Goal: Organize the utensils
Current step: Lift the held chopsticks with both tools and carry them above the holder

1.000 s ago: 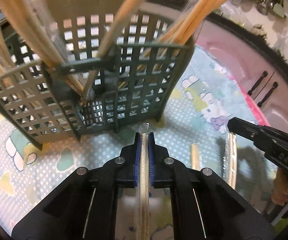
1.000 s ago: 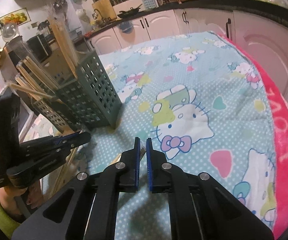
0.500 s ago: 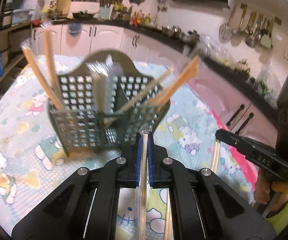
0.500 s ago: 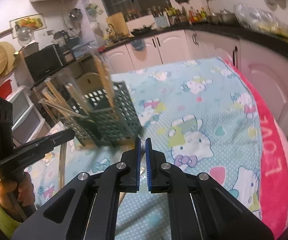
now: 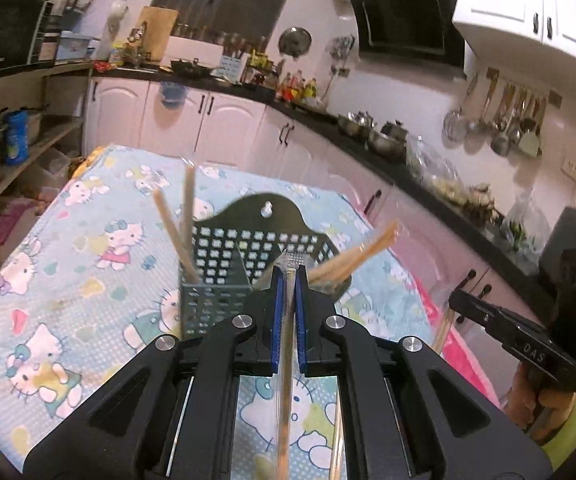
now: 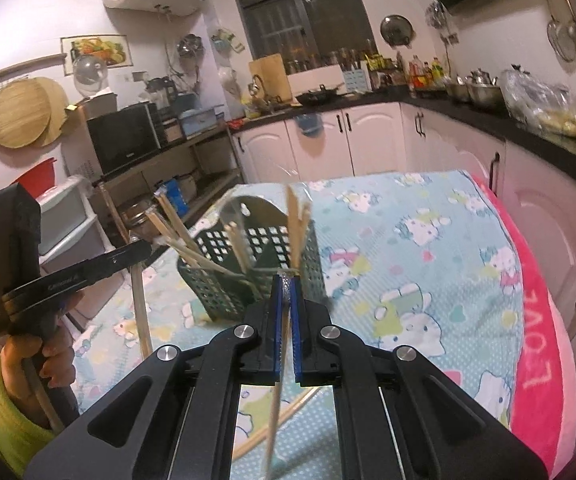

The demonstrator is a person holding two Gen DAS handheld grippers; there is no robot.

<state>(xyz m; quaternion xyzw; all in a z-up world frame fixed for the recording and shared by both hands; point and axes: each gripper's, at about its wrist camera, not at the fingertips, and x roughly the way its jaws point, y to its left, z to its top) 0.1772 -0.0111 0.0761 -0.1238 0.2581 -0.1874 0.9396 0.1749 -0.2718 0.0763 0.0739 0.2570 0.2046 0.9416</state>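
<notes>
Green basket (image 5: 224, 264), w/ wrapped chopsticks leaning out, stands mid-desk (image 5: 68, 280) on cartoon cloth; bare cloth all round, pink edge (image 6: 535, 344) at right. Left hand-held gripper (image 5: 288, 276) clenched on wrapped chopstick (image 5: 286, 380); right hand-held gripper (image 6: 286, 284) clenched on another chopstick (image 6: 276, 392).

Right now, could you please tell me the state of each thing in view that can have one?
Left gripper: shut on a wrapped chopstick.
Right gripper: shut on a wrapped chopstick.
Green basket: upright on the tablecloth, holding several chopsticks that lean outward.
Loose chopstick: lying on the tablecloth.
</notes>
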